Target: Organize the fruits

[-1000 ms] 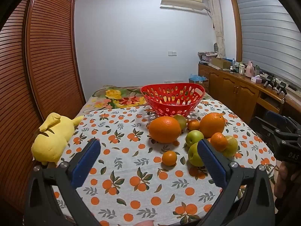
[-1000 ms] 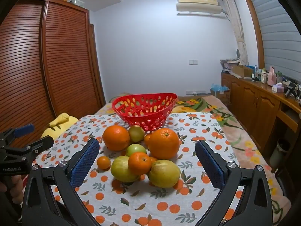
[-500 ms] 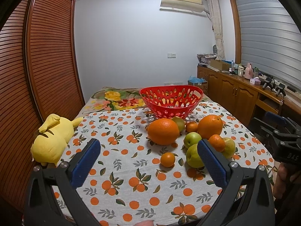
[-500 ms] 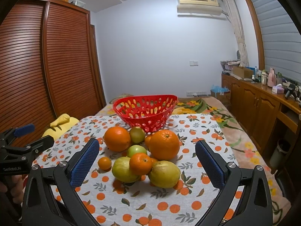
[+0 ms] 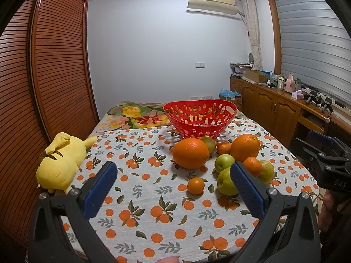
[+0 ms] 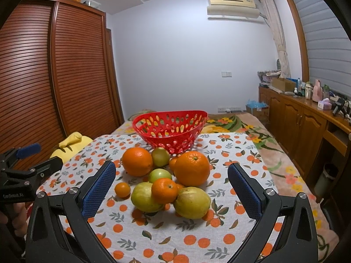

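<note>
Surface, left wrist view: orange-print tablecloth fills the lower frame; red basket sits empty at centre, fruit pile just below it
Left gripper: jaws spread wide, holding nothing; small tangerine lies between the fingers, pile ahead and right
Surface, right wrist view: pile at frame centre, basket just above
Right gripper: wide open, empty; pile squarely between the fingers, so I judge this hand nearer

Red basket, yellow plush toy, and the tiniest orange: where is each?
red basket [image 6: 153,118], right wrist view, on its near rim.
yellow plush toy [image 5: 63,160], left wrist view, on its body.
tiniest orange [image 5: 195,185], left wrist view, on its middle.
</note>
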The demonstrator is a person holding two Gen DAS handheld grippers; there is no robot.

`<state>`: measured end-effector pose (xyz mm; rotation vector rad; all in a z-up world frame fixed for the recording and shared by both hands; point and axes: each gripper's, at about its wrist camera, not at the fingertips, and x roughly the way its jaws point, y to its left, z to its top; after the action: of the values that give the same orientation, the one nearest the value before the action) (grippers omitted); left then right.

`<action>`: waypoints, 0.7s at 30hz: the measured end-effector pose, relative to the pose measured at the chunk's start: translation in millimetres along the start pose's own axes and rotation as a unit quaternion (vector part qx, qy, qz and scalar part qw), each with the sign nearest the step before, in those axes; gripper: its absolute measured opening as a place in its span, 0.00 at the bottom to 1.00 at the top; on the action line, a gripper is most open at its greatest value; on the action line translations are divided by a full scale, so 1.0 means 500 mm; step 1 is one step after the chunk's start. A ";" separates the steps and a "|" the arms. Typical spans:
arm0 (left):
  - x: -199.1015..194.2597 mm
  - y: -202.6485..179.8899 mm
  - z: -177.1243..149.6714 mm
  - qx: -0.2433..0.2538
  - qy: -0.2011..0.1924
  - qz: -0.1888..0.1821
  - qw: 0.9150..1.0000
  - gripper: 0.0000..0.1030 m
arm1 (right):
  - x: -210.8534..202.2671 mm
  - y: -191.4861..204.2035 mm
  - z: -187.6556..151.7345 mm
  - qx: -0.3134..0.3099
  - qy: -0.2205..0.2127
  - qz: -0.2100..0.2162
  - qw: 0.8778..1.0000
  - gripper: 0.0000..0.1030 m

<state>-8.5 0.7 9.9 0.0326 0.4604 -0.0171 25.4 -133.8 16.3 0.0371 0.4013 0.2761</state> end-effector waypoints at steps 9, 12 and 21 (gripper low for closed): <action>0.001 0.004 0.000 0.000 0.000 0.001 1.000 1.00 | 0.001 0.001 -0.001 0.000 0.000 0.000 1.000 1.00; 0.003 0.006 -0.001 -0.001 0.001 0.000 1.000 1.00 | 0.001 0.001 0.000 -0.001 0.000 0.001 1.000 1.00; 0.005 0.007 -0.002 -0.001 0.003 0.000 1.000 1.00 | 0.000 0.001 0.000 -0.001 0.000 0.001 1.000 1.00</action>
<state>-6.3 4.0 8.1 0.0310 0.4661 -0.0163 25.3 -133.4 16.2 0.0353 0.4002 0.2782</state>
